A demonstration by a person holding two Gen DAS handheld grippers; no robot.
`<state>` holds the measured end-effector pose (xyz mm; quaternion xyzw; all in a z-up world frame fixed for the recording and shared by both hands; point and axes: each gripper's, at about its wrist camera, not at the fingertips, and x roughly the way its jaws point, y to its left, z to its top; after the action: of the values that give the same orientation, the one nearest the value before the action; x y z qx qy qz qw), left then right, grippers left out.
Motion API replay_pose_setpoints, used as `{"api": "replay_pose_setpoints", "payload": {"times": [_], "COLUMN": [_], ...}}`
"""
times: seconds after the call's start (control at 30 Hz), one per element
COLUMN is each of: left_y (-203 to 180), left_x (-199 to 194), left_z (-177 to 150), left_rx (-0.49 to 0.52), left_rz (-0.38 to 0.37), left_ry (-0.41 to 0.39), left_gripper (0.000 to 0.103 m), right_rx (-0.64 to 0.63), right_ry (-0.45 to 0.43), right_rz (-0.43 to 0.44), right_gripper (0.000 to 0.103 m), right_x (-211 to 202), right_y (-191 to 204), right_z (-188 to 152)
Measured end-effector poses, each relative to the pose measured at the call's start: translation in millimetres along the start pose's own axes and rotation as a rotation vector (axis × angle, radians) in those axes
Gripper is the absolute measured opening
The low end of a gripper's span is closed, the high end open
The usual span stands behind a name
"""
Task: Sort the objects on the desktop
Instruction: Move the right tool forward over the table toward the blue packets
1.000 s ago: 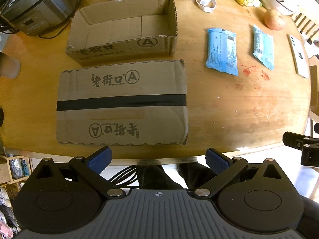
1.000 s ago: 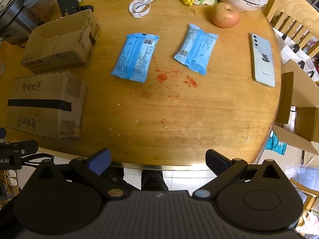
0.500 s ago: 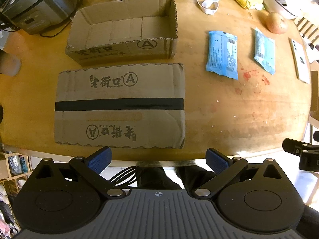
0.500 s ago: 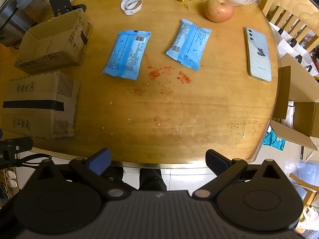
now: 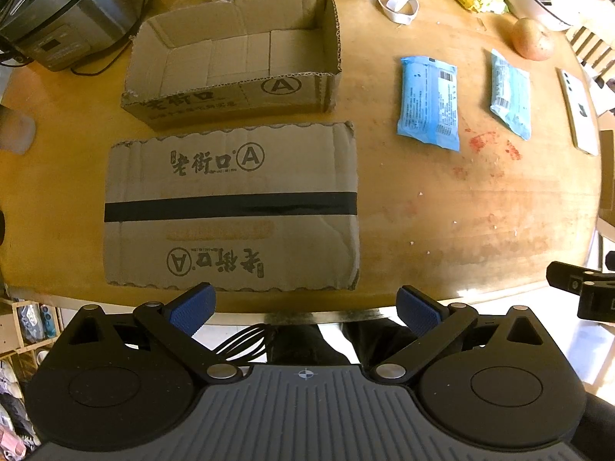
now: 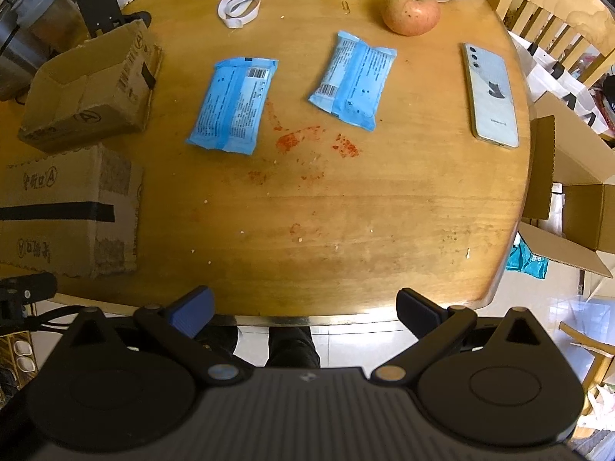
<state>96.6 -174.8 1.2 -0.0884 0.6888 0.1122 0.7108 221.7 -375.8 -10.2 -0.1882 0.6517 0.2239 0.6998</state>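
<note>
Presently both the left gripper and right gripper hover empty, fingers spread, off the surface edge; two blue packets lie right of the open box, their slick wrappers likely to slip when pinched.

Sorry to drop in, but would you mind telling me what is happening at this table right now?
A person holds a claw in each hand at the near edge of a wooden table, sorting what lies on it. The left claw and right claw are both open and empty. Two blue packets lie flat on the table, left of a phone. The open cardboard box looks empty, with a taped box in front of it. Nothing has been picked up yet.
</note>
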Motion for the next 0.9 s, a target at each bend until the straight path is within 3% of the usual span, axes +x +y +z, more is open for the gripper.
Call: {"api": "replay_pose_setpoints", "payload": {"times": [0.9], "left_y": [-4.6], "left_x": [2.3], "left_z": [2.8], "left_rx": [0.031], "left_rz": [-0.003], "left_ry": [0.028], "left_gripper": [0.103], "right_rx": [0.086], "right_ry": [0.012], "right_rz": [0.004], "right_gripper": [0.103], "right_x": [16.1], "right_y": [-7.1], "right_z": [16.6]}}
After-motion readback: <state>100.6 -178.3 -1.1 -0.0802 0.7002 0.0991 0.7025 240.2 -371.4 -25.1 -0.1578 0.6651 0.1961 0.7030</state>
